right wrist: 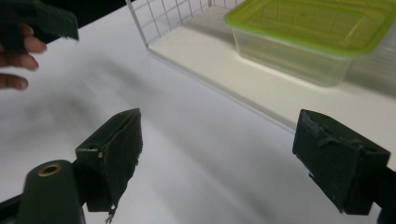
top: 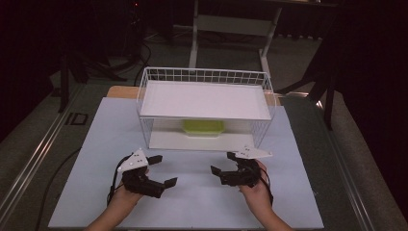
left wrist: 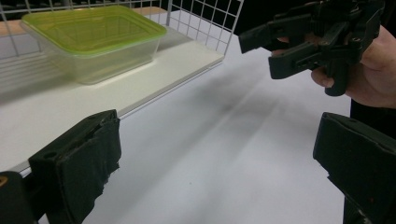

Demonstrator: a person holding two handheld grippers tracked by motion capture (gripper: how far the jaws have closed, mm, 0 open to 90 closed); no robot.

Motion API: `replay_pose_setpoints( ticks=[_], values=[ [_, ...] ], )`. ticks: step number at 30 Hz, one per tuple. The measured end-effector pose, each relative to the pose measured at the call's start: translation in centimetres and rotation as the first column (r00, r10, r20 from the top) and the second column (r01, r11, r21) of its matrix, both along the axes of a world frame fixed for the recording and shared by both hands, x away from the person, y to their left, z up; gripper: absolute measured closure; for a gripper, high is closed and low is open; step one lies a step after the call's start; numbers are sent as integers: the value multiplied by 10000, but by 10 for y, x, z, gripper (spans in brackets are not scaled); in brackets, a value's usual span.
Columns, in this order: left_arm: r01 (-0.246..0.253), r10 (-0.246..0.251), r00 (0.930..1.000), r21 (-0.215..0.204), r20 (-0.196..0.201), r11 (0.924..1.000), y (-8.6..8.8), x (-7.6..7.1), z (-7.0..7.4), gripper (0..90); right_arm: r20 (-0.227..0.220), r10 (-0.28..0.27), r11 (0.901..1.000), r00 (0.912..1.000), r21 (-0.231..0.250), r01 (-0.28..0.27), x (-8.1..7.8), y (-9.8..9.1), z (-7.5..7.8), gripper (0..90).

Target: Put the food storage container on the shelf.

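Right now I have both tongs idling on the counter (top: 96, 144), just in front of the white wire rack (top: 204, 77). My left tongs (top: 159, 171) are spread wide, with nothing between the jaws; my right tongs (top: 223, 163) are spread as well and just as empty. From the left gripper view I can see the right tongs (left wrist: 261, 53) off to the side, open, with the hand (left wrist: 369, 70) wrapped around the grip.

What I am facing is the clear plastic container with a green lid (top: 203, 127). It sits on the rack's lower shelf (top: 163, 140), under the upper shelf (top: 202, 101), set back from the front edge and roughly central. Both gripper views look at it across bare shelf: (left wrist: 93, 39) and (right wrist: 308, 32).

I judge it light and probably empty, since I can see through the walls and nothing shows inside. The walls look thin and springy, so a hard squeeze could buckle them or pop the lid. The plastic is smooth and the sides taper downward, so a low pinch may slide off. I would take it at the lid's rim, where it is stiffest, one jaw over the lip and one under, or press in from both short ends with the two tongs together. The low headroom under the upper shelf suggests sliding it forward before lifting.
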State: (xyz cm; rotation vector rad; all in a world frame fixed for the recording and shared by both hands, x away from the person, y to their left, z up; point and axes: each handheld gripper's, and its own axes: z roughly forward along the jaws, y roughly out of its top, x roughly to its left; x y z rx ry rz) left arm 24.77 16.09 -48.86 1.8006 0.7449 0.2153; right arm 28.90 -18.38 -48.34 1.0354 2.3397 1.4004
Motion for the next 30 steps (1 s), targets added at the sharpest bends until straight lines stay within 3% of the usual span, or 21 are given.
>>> replay_pose_setpoints(
  ticks=[11,18,27,30],
  values=[
    [-196,195,9997,-37,-115,9998,16,-12,-5,19,-70,-170,9998,9998,38,170,-13,-21,0,161],
    [-258,260,9993,67,-259,9996,22,-19,-9,19,162,-170,9998,9997,-104,171,-23,-33,3,162],
    [-348,348,9993,-47,116,9994,31,-27,-9,19,11,-201,9990,9998,404,200,-34,-48,4,161],
    [-402,403,9991,-43,112,9992,33,-29,-12,19,30,-286,9991,9996,300,285,-38,-53,4,161]
  ],
)
